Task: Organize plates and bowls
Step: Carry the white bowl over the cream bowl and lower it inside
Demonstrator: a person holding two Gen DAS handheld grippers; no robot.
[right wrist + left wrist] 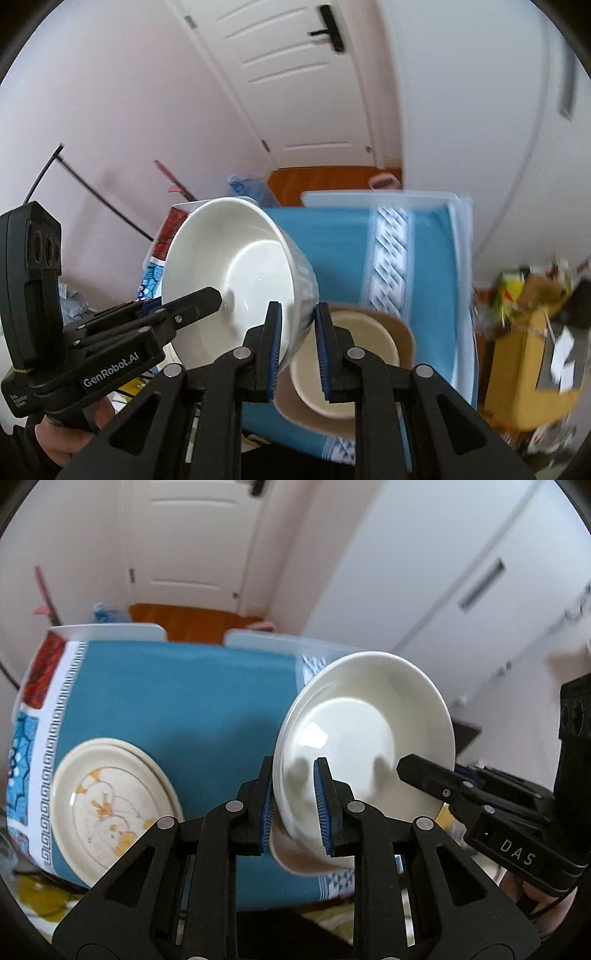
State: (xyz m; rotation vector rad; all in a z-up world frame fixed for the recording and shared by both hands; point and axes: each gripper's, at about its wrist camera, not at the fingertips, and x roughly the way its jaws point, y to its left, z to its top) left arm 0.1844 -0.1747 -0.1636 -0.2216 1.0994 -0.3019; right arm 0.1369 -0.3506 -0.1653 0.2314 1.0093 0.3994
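One white bowl (365, 731) hangs tilted above the table, held by both grippers at opposite sides of its rim. In the left wrist view my left gripper (294, 775) is shut on the bowl's near rim. My right gripper (424, 775) clamps the rim from the right. The right wrist view shows the same white bowl (240, 266) with my right gripper (298, 317) shut on its wall. There my left gripper (210, 299) grips the opposite rim. A stack of cream plates (110, 805) with a gold pattern lies on the blue tablecloth (184, 701). Under the bowl a beige bowl (347, 350) rests in a brown dish.
White chair backs (110, 631) stand at the table's far edge, with a white door (295, 92) and wooden floor beyond. Tall white cabinets (461, 572) rise on the right. Cardboard and clutter (524, 350) lie right of the table. A person's hand (62, 443) holds the left gripper's handle.
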